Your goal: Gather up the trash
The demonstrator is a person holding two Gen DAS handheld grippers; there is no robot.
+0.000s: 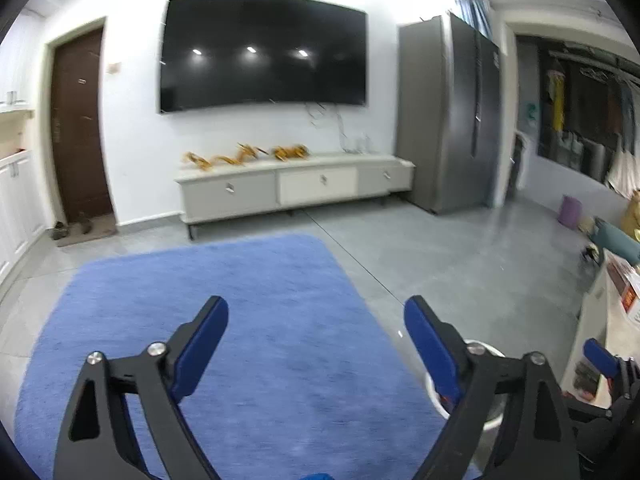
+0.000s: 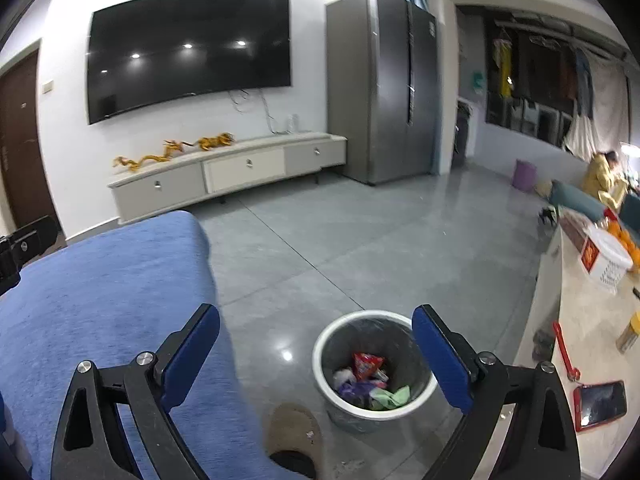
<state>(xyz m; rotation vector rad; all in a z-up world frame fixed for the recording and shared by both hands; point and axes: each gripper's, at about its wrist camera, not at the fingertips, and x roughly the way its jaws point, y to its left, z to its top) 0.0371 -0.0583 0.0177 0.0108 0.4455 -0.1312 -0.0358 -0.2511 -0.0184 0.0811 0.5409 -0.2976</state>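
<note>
Both claws released and empty: left gripper [image 1: 316, 322] over rug [image 1: 280, 280], right gripper [image 2: 316, 330] with bin [image 2: 374, 364] at 5 o'clock.

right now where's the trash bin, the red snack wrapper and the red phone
trash bin [image 2: 320, 356]: right wrist view, left side of its white rim
red snack wrapper [image 2: 366, 364]: right wrist view, its middle, inside the bin
red phone [image 2: 600, 404]: right wrist view, its dark screen

Bin [image 2: 374, 364]: lower centre of the right wrist view, on the floor, wrappers [image 2: 367, 364] inside.
Rug [image 2: 104, 300]: left of the bin.
Slipper [image 2: 294, 436]: bottom centre, just beside the bin.
Table [image 2: 592, 344]: right edge, phone [image 2: 600, 404] on it.
TV [image 2: 188, 52]: upper left, above the cabinet [image 2: 228, 176].
Fridge [image 2: 380, 84]: right of the cabinet.
</note>
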